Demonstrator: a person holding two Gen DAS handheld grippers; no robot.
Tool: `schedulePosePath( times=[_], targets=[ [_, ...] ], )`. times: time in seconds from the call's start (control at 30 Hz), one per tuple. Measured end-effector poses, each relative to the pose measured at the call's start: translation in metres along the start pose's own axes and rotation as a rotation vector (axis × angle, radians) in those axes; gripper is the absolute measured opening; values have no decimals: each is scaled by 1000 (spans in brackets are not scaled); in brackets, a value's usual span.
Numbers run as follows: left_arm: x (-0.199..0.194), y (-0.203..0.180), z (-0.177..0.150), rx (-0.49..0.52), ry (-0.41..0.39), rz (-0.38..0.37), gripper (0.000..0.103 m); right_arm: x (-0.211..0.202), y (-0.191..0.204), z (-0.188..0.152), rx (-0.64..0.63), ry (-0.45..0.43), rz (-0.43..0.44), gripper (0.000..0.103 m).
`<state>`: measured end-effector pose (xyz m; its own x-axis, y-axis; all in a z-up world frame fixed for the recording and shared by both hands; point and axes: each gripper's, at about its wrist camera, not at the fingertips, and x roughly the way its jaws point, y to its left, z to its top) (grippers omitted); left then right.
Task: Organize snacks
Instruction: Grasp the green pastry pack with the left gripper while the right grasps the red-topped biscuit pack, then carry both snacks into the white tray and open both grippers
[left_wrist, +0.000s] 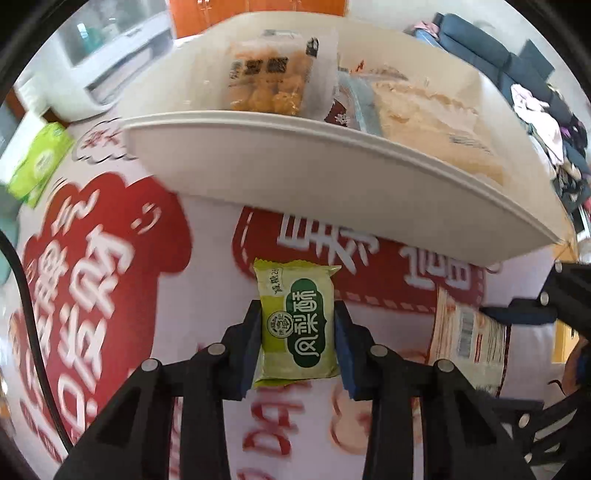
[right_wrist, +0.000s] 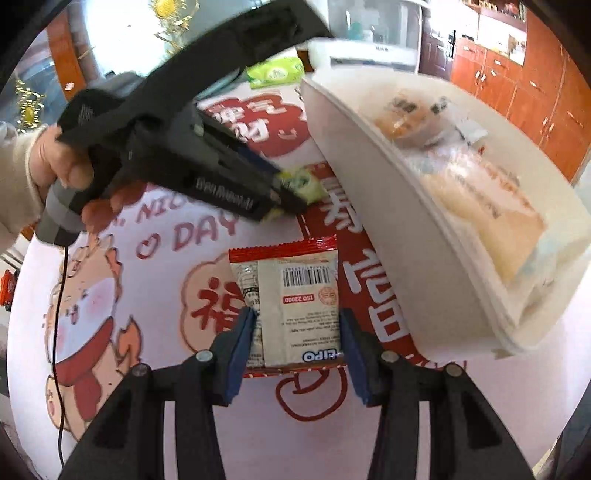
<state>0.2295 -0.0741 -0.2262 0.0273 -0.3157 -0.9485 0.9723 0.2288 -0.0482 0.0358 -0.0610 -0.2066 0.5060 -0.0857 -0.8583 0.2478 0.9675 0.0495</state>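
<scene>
My left gripper (left_wrist: 297, 321) is shut on a green pineapple-cake packet (left_wrist: 295, 321) and holds it above the tablecloth, just short of the white bin (left_wrist: 332, 162). The bin holds a fried-snack bag (left_wrist: 269, 81) and a pale bread pack (left_wrist: 436, 122). My right gripper (right_wrist: 297, 332) is shut on a red-and-white LIPO snack packet (right_wrist: 291, 306), barcode side up, left of the bin (right_wrist: 388, 229). The left gripper (right_wrist: 291, 195) with its green packet (right_wrist: 303, 184) shows ahead in the right wrist view. The LIPO packet (left_wrist: 465, 332) shows at right in the left wrist view.
A red-and-white printed tablecloth (left_wrist: 110, 295) covers the table. A green tissue pack (left_wrist: 40, 162) lies at the far left, also in the right wrist view (right_wrist: 275, 72). A white appliance (left_wrist: 110, 55) stands behind it. A sofa with clothes (left_wrist: 535, 103) is at the right.
</scene>
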Motion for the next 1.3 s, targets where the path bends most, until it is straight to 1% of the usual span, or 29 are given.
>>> schedulePosePath(
  times=[0.07,0.13,0.27,0.3,0.33,0.4,0.57,0.6,0.73,0.87,0.97,1.07,1.13,1.23,1.3],
  targets=[
    [-21,-3,-8,-18,-12,28,35,-17,2,3,-16,-24,19,47],
    [-50,-7,-15,-57,-29,75,35,-34,1,5,-29,-46,36,47],
    [-100,-19,-18,-133,-82,137,35,-71,-3,17,-35,-88,72,47],
    [-113,-27,-16,-161,-94,157,35,-77,-5,21,-34,-100,80,47],
    [-124,-30,-15,-184,-103,168,35,-84,-7,33,-34,-116,89,47],
    [-146,-39,-7,-235,-126,191,35,-98,-11,39,-35,-141,100,47],
    [-183,-70,15,-338,-194,267,35,-143,-45,53,-32,-230,121,47],
    [-190,-77,22,-367,-217,279,35,-149,-53,56,-29,-244,125,47],
    [-202,-101,48,-463,-273,333,35,-176,-95,73,-26,-311,147,47],
    [-204,-122,76,-584,-330,339,35,-189,-137,95,-54,-333,172,47],
    [-199,-136,95,-656,-361,363,35,-194,-166,113,-82,-349,190,47],
    [-193,-148,113,-727,-393,381,35,-195,-187,131,-110,-378,188,47],
    [-190,-152,119,-757,-406,401,35,-192,-198,141,-113,-388,189,47],
    [-185,-157,127,-795,-412,457,35,-187,-210,155,-102,-385,197,47],
    [-182,-157,129,-823,-410,472,35,-184,-218,161,-92,-376,209,47]
  ],
)
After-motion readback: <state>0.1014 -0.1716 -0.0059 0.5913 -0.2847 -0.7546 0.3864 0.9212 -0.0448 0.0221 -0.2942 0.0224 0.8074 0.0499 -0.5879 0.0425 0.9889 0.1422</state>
